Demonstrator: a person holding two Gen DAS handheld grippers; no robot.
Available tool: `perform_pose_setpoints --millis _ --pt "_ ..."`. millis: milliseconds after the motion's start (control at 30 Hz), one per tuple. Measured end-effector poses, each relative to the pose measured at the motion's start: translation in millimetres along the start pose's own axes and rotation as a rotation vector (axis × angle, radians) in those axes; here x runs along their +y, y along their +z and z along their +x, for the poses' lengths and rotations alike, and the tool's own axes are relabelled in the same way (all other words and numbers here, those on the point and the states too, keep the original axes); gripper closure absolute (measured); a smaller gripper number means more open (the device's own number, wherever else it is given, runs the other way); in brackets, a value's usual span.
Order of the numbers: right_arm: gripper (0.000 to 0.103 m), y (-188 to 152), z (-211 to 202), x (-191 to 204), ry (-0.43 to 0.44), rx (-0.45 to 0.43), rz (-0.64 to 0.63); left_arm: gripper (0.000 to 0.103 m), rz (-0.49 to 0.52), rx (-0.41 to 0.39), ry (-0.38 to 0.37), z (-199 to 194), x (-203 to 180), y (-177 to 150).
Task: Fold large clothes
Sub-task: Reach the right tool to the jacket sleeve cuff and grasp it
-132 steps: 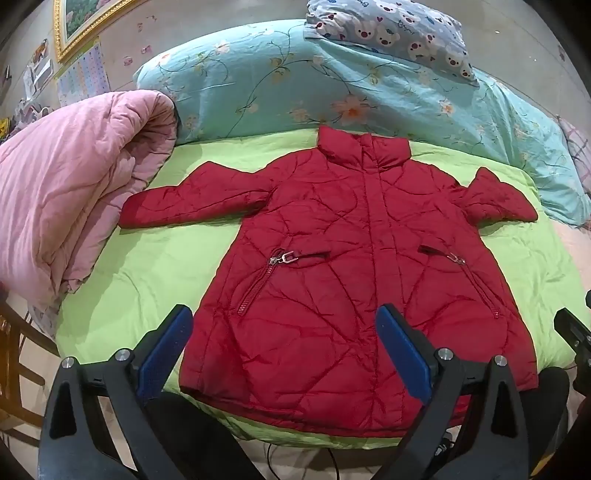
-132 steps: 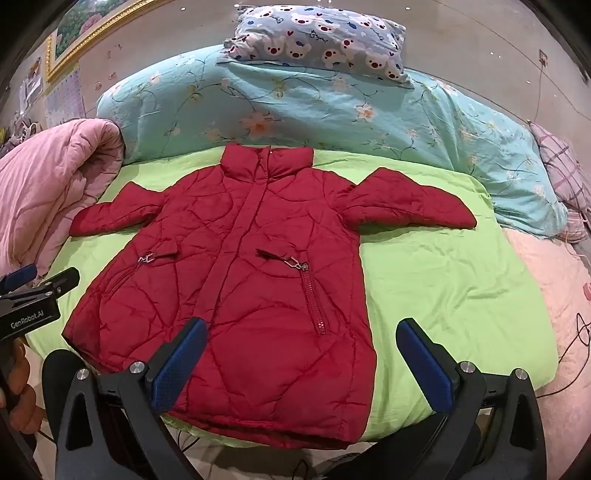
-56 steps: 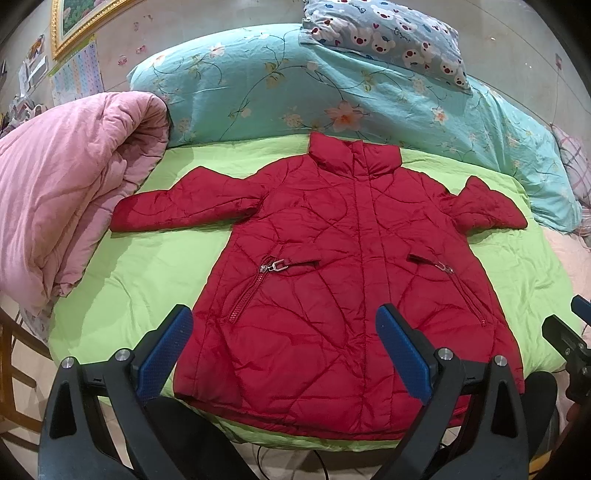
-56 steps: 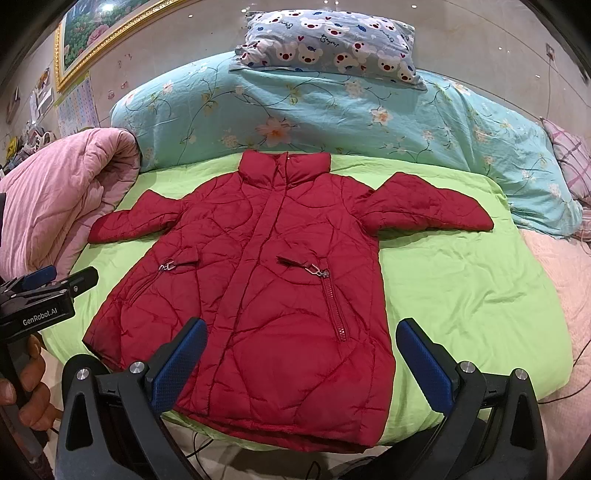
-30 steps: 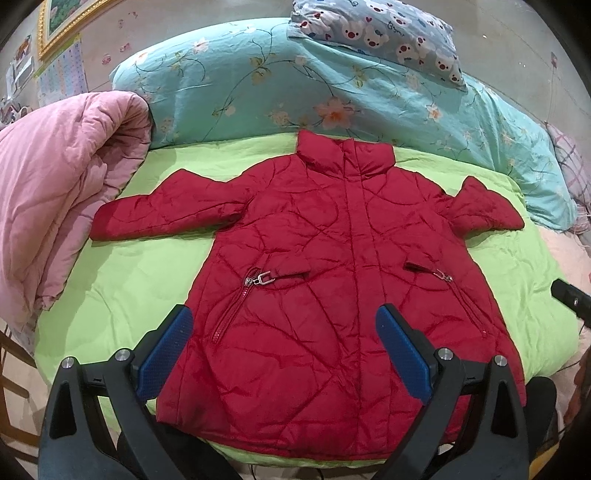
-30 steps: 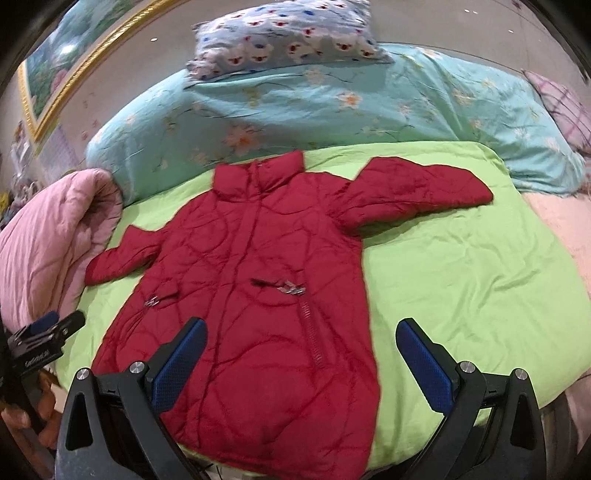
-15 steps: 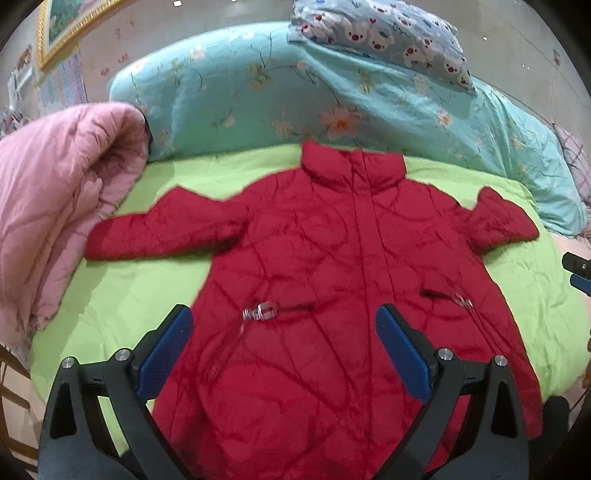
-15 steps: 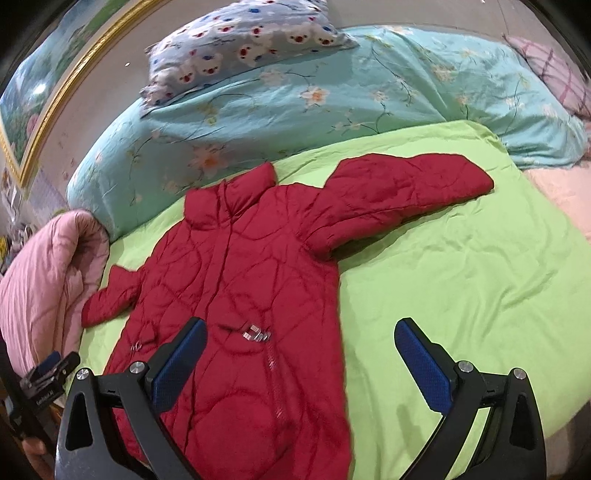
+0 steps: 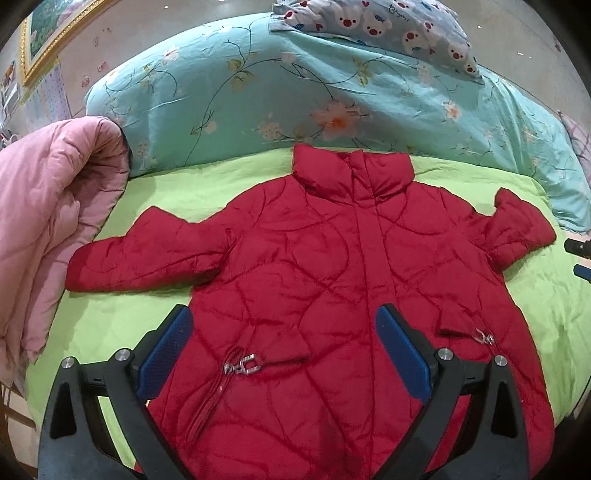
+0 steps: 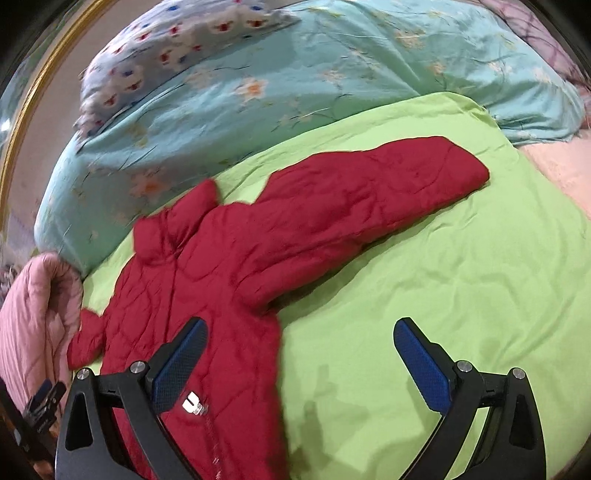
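Observation:
A red quilted jacket (image 9: pixel 332 266) lies flat and face up on the green bedspread (image 9: pixel 122 325), collar toward the pillows, both sleeves spread out. My left gripper (image 9: pixel 284 343) is open above the jacket's lower left front, near a silver zipper pull (image 9: pixel 240 367). In the right wrist view the jacket (image 10: pixel 229 280) fills the left half, its right sleeve (image 10: pixel 388 192) stretched out over the bedspread (image 10: pixel 461 277). My right gripper (image 10: pixel 299 362) is open over the jacket's right side edge below the armpit, holding nothing.
A teal floral duvet (image 9: pixel 295 85) and a bear-print pillow (image 9: pixel 388 26) lie behind the collar. A rolled pink quilt (image 9: pixel 40 206) lies beside the left sleeve. The other gripper's tip (image 9: pixel 580 247) shows at the right edge. Bare green bedspread extends right of the jacket.
Both grippers have moved forward over the bed toward the jacket. The right one swung up and right toward the right sleeve. The jacket itself lies as before.

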State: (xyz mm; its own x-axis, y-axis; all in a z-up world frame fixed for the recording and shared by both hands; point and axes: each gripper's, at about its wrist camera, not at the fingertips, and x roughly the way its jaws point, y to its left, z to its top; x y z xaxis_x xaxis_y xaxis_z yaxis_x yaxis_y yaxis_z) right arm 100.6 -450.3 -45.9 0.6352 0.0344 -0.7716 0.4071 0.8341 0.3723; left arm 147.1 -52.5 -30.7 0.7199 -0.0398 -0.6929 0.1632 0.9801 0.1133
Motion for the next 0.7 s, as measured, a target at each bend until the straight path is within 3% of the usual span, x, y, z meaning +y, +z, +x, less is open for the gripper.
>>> perform_pose_setpoints --millis 100,400,533,700 --pt "0.003 17 13 -21 -0.013 -0.007 0.046 0.003 0.001 0.014 0.02 13 -4 7" --pt "0.007 53 60 -68 -0.052 0.012 0.151 0.003 0.004 0.084 -0.087 75 -30 36" --pt "0.016 70 75 -87 -0.083 -0.009 0.196 0.003 0.002 0.105 -0.104 98 -39 48" --pt "0.02 92 92 -118 -0.105 -0.04 0.297 0.003 0.001 0.107 -0.114 115 -48 61"
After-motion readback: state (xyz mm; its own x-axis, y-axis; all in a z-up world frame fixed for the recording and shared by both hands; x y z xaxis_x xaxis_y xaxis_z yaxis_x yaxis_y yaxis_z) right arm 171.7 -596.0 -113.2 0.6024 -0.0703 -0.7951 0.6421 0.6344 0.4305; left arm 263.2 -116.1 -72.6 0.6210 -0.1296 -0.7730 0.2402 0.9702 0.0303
